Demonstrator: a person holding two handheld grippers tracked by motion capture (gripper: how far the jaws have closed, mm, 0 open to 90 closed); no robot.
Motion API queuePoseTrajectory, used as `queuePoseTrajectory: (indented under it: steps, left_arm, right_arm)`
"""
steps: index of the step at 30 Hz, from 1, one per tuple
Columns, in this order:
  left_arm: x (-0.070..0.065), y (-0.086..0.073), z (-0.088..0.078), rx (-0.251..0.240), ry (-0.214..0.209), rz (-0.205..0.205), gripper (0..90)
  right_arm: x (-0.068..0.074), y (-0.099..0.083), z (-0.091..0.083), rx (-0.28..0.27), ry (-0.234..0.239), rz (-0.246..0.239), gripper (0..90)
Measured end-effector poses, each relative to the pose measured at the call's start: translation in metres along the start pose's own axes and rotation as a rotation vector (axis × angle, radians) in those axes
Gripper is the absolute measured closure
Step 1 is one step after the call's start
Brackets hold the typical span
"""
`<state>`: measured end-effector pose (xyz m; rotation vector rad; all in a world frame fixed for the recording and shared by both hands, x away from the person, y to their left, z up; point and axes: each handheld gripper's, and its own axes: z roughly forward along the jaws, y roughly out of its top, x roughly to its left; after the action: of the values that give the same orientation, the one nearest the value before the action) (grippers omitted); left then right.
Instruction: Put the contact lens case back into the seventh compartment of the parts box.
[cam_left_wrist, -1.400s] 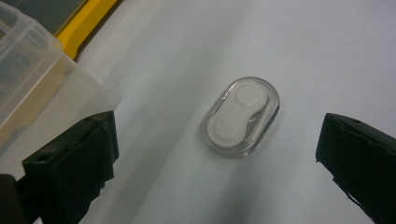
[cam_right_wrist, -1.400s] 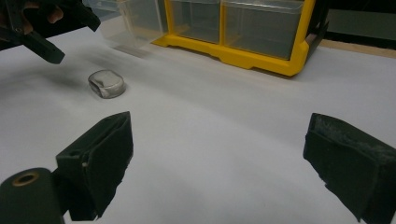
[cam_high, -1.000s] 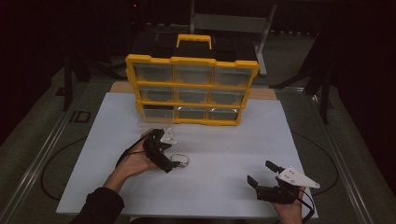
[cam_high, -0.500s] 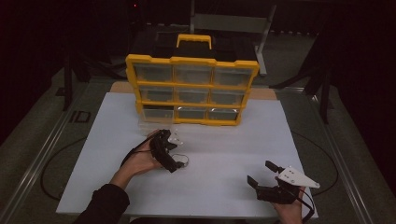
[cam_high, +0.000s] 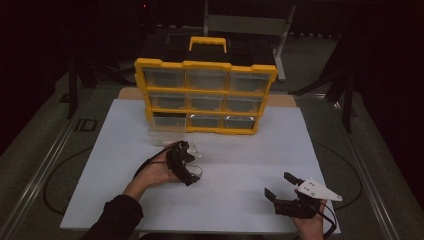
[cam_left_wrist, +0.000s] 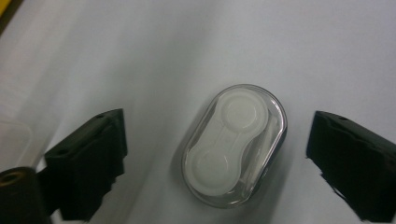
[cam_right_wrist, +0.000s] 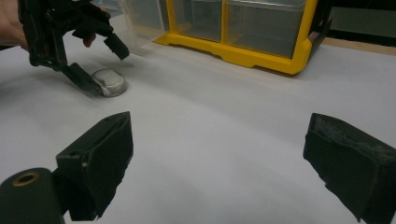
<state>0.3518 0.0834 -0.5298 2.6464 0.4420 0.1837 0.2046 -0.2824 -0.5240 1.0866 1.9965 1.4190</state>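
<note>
Low in the right of the high view, the right tongs (cam_high: 280, 186) rest at the near edge of the white surface (cam_high: 240, 150), held by a hand (cam_high: 309, 226) that comes in from the bottom. Their two black jaws stand wide apart with nothing between them, so they are let go. A grey three-cornered plate sits on top of them.

A bit farther in, left of the middle, the left tongs (cam_high: 192, 165) point down at the surface, held by the other hand (cam_high: 155, 172) with a dark sleeve (cam_high: 112, 220) behind it. In the left gripper view a small clear contact lens case (cam_left_wrist: 235, 144) lies flat on the white surface, in the middle of the frame. Inside it there is a white piece with two round cups. The case sits between the two black jaws, and there is a gap on each side, so the jaws do not touch it. The jaws have just been closing in, with the case between them, but they are not squeezing it.

In the right gripper view the same case (cam_right_wrist: 109, 82) shows at the upper left, just beside the lower jaw of the left tongs.

Farther back stands a yellow drawer box (cam_high: 206, 97) with three rows of clear drawers and a yellow handle on top. One clear drawer (cam_high: 165, 135) is out and sits on the surface just in front of the box's lower left corner.
</note>
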Motion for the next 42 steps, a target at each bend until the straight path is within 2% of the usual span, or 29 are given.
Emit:
queuePoseTrajectory:
  steps: [1,3,7,9,12,17,24,28,38,42]
  left_arm:
    - [0.0,0.001,0.004,0.027,0.003,0.009,15.3]
    - [0.001,0.001,0.006,0.033,-0.004,0.007,20.5]
    - [0.004,0.001,0.007,0.025,-0.05,-0.002,32.7]
    - [0.004,0.002,0.006,0.021,-0.055,-0.004,39.2]
    - [0.005,0.003,0.007,0.022,-0.057,-0.005,42.8]
    - [0.005,0.004,0.006,0.033,-0.056,-0.021,44.6]
    - [0.003,0.002,0.003,0.077,-0.057,-0.029,44.8]
    - [0.003,-0.001,0.001,0.077,-0.063,-0.018,43.5]
    - [0.001,-0.002,-0.002,0.079,-0.055,0.001,49.7]
    - [0.0,-0.001,-0.005,0.063,-0.063,0.002,49.8]
  right_arm:
    - [0.0,0.0,0.0,0.0,0.001,0.0,8.4]
    - [0.0,0.0,0.0,0.003,0.003,-0.001,8.4]
    - [0.0,0.0,0.0,0.003,0.004,-0.002,8.4]
    - [-0.001,0.0,0.001,0.005,0.003,-0.002,8.4]
    - [0.0,0.0,0.001,0.008,0.005,-0.001,8.4]
    - [0.0,0.0,0.001,0.014,0.006,-0.004,8.4]
    - [-0.001,0.0,0.0,0.012,0.002,-0.001,8.4]
    - [-0.001,0.0,0.001,0.016,0.001,-0.001,8.4]
    - [0.0,0.0,0.001,0.025,0.0,-0.004,8.4]
    - [0.0,0.0,0.001,0.025,0.0,-0.004,8.4]
